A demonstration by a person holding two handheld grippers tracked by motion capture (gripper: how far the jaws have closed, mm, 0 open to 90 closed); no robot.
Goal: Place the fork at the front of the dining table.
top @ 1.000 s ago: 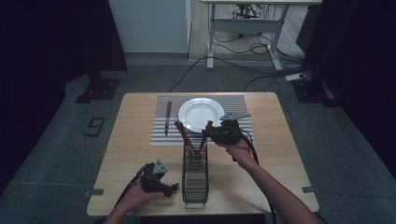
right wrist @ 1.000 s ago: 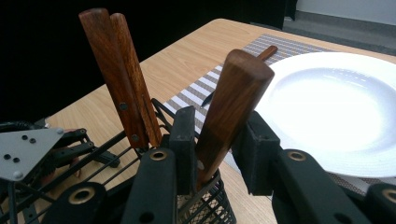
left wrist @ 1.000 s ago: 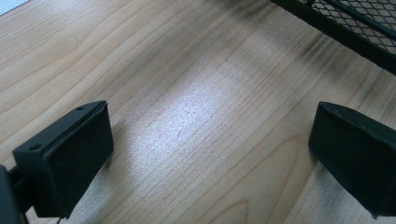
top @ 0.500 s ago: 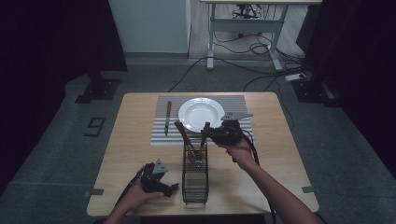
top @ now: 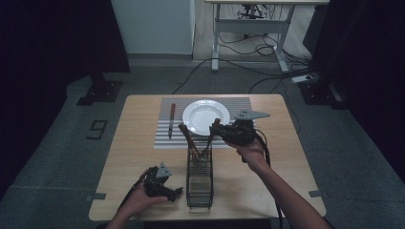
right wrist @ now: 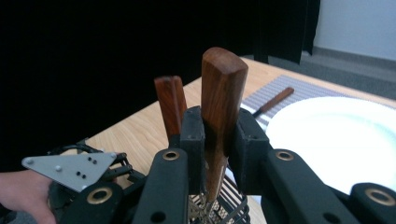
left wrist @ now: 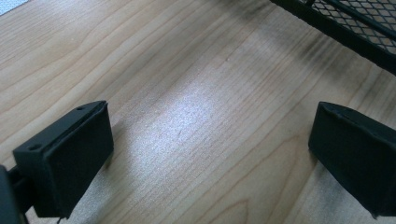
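Note:
A black wire cutlery basket (top: 199, 179) stands on the middle of the wooden table (top: 286, 157). Two wooden-handled utensils lean out of its far end. My right gripper (top: 215, 129) is shut on the right-hand handle (right wrist: 222, 98), whose lower end reaches down into the basket (right wrist: 219, 210). The other handle (right wrist: 170, 109) leans away to the left, free. My left gripper (top: 175, 192) rests low on the table just left of the basket, open, with bare wood between its fingers (left wrist: 74, 154). The basket's edge (left wrist: 345, 28) lies beyond them.
Behind the basket lies a striped placemat (top: 165, 138) carrying a white plate (top: 203, 114), with a wooden-handled knife (top: 171, 119) on the mat's left part. In the right gripper view the plate (right wrist: 336, 135) and knife (right wrist: 273, 101) lie ahead, and the left gripper (right wrist: 70, 170) sits at lower left.
My right gripper has risen slightly, taking the gripped handle with it. The left gripper has stayed where it was.

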